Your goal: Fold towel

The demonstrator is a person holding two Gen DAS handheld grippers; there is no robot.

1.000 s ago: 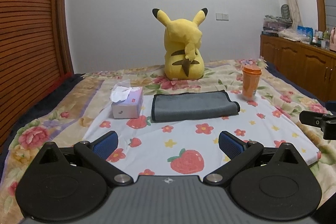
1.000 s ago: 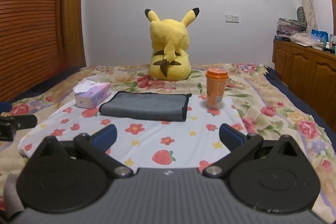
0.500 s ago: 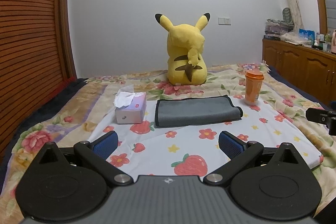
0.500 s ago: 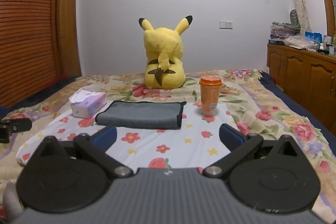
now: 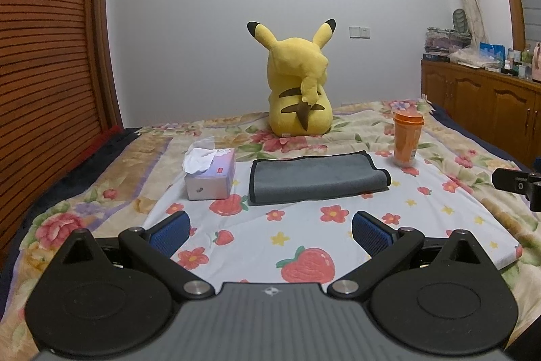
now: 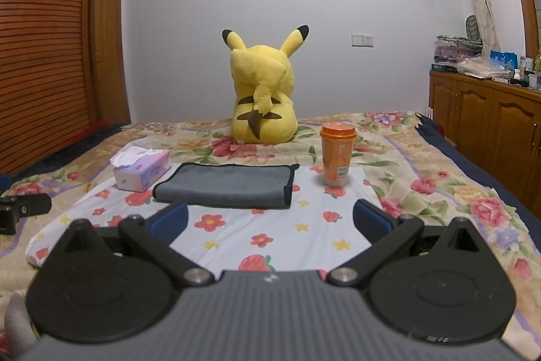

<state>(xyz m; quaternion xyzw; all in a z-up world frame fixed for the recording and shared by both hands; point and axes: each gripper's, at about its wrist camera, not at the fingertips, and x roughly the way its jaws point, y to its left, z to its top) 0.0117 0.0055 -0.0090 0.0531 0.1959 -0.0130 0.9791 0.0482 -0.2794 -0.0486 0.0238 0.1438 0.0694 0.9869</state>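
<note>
A bed with a floral blanket fills both wrist views, and a white cloth printed with strawberries and flowers lies spread over its near part. Compared with a second ago, the whole scene sits a little lower in each view and more wall shows above it. Both cameras have tilted up or pulled back slightly, and nothing on the bed has moved.

The grey towel lies on the printed cloth at 12 o'clock from the left hand-held gripper. It already looks doubled over, with a rounded fold at its right end and a dark hem. In the right wrist view the towel sits at about 11 o'clock from the right hand-held gripper. Both grippers are spread wide and empty, near the towel but not touching it. By this reading, either the fold is finished and the hands are drawing away, or another fold has yet to begin.

A yellow plush toy sits beyond the towel, facing the wall. An orange lidded cup stands at the towel's right, and a tissue box at its left.

How many layers the towel has cannot be made out. Only a dark tip of each gripper shows at the edge of the other's view. The items on the wooden cabinet are too small to name.
</note>
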